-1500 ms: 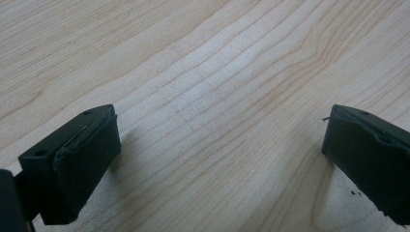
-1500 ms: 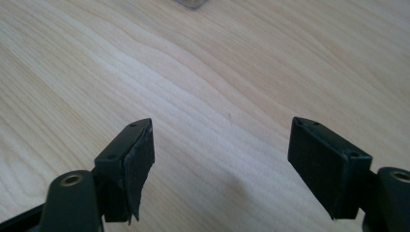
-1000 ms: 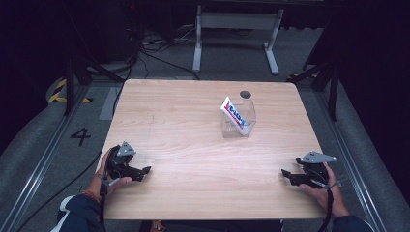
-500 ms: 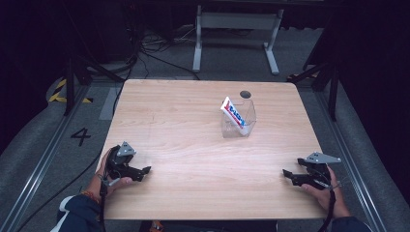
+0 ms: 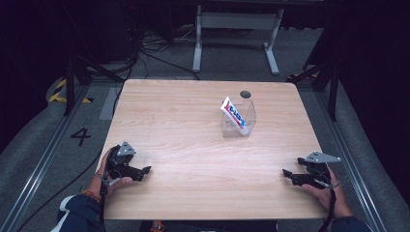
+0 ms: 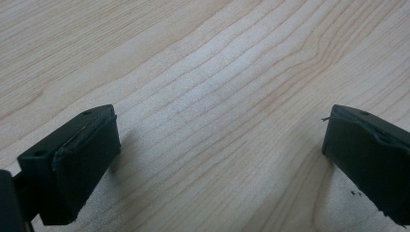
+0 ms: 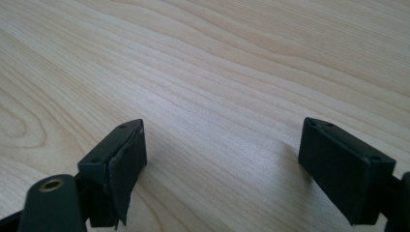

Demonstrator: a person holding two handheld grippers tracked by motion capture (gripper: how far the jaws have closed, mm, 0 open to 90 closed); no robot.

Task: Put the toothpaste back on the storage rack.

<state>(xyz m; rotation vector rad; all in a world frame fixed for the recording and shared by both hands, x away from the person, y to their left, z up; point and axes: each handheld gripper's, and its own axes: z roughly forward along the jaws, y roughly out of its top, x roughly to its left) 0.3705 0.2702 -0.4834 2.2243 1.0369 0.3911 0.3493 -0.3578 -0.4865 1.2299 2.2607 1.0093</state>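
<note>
Leaning in a clear box (image 5: 239, 122) far on the counter (image 5: 193, 145): tube (image 5: 232, 114), long axis tilted, top end up-left. Left gripper (image 5: 146, 170) and right gripper (image 5: 285, 174) released, jaws just widened, nothing between.

A lab test cell: dark curtained surroundings, a bare wooden table (image 5: 193, 145), floor rails (image 5: 43, 164), loose cables (image 5: 150, 53), hazard tape (image 5: 60, 92), a painted floor number (image 5: 80, 136).

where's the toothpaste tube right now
In the high view, the white tube with red and blue print leans tilted inside the clear plastic container on the far right part of the wooden table, just before a small dark round hole.
</note>
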